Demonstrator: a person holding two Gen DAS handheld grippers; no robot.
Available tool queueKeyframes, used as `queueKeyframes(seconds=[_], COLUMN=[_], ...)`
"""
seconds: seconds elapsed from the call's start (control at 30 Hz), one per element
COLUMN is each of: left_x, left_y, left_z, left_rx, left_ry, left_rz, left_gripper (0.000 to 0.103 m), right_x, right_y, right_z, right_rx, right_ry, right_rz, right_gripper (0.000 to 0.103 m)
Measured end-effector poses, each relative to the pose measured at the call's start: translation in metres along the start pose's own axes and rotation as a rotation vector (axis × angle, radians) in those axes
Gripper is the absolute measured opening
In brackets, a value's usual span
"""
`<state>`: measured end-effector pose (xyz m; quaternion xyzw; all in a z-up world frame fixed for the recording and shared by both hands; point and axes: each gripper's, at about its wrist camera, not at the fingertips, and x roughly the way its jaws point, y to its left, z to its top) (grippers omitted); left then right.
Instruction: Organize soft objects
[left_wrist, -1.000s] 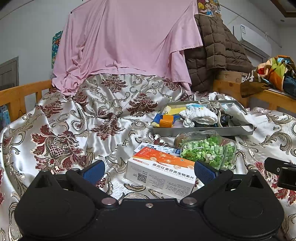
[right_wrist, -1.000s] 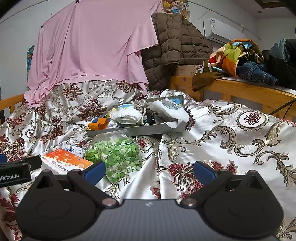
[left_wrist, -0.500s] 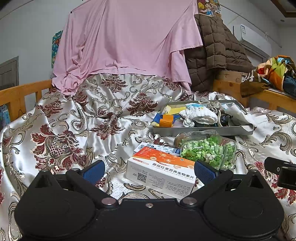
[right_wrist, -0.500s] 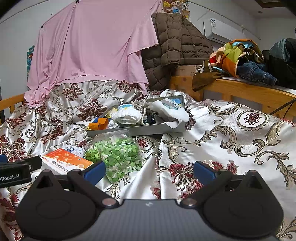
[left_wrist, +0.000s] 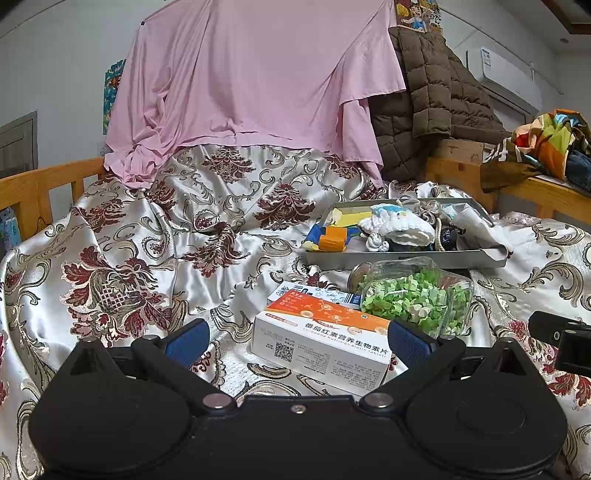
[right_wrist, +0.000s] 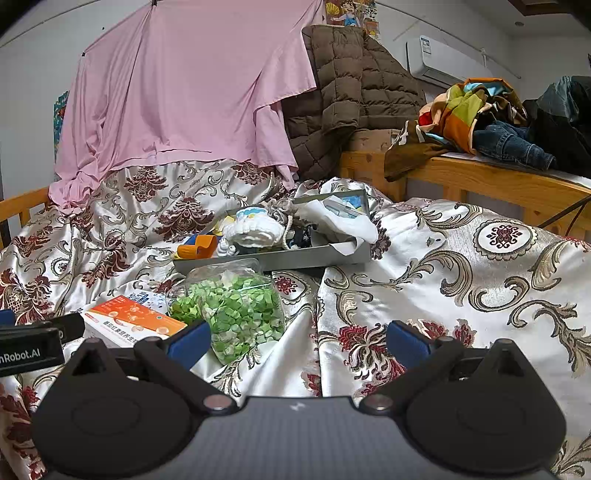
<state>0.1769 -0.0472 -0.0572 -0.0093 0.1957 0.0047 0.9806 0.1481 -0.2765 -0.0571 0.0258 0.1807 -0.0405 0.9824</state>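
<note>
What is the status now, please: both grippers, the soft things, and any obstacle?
Left gripper open, empty; right gripper open, empty. Soft things piled in grey tray. Orange box and green-filled jar lie between grippers and tray.

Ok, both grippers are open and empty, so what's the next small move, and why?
Probably ease the right gripper forward and left toward the clear bag of green pieces. It lies loose on the bedspread just in front of the grey tray, which already holds the other soft things. The left gripper faces the orange-and-white box, which looks rigid.
</note>
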Motion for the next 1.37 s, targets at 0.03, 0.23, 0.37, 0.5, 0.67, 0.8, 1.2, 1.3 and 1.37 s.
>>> queueKeyframes(seconds=[0.03, 0.23, 0.37, 0.5, 0.67, 0.8, 1.2, 1.3, 1.37], left_x=[0.0, -0.0002, -0.0003, -0.0005, 0.0008, 0.002, 0.0031, 0.003, 0.0033], left_y=[0.0, -0.0002, -0.0004, -0.0005, 0.0007, 0.0021, 0.0028, 0.0034, 0.0036], left_z=[0.0, -0.0001, -0.0003, -0.0022, -0.0031, -0.0026, -0.0019, -0.0021, -0.0022], left_rx=[0.0, -0.001, 0.004, 0.006, -0.001, -0.01, 0.002, 0.001, 0.0], left_ry=[0.0, 0.0, -0.003, 0.001, 0.015, 0.029, 0.032, 0.035, 0.037], left_rz=[0.0, 0.0, -0.001, -0.012, -0.027, -0.019, -0.015, -0.013, -0.01], left_gripper=[0.102, 0.102, 0.102, 0.102, 0.102, 0.102, 0.102, 0.102, 0.102], right_x=[0.0, -0.0001, -0.0001, 0.0, 0.0001, 0.0002, -0.0001, -0.0001, -0.0003], right_y=[0.0002, 0.0002, 0.0, -0.0001, 0.0, 0.0003, 0.0026, 0.0027, 0.0038], right_z=[-0.0003, -0.0002, 0.0002, 0.0001, 0.0, -0.0004, -0.0011, -0.0011, -0.0018], right_rx=[0.0, 0.0, 0.001, 0.001, 0.001, 0.0, 0.0, 0.0, 0.0], right_ry=[0.0, 0.0, 0.0, 0.001, 0.001, 0.002, 0.003, 0.004, 0.005], right_rz=[0.0, 0.0, 0.0, 0.0, 0.0, 0.0, 0.002, 0.002, 0.002], right_gripper=[0.103, 0.103, 0.103, 0.103, 0.103, 0.103, 0.103, 0.103, 0.103])
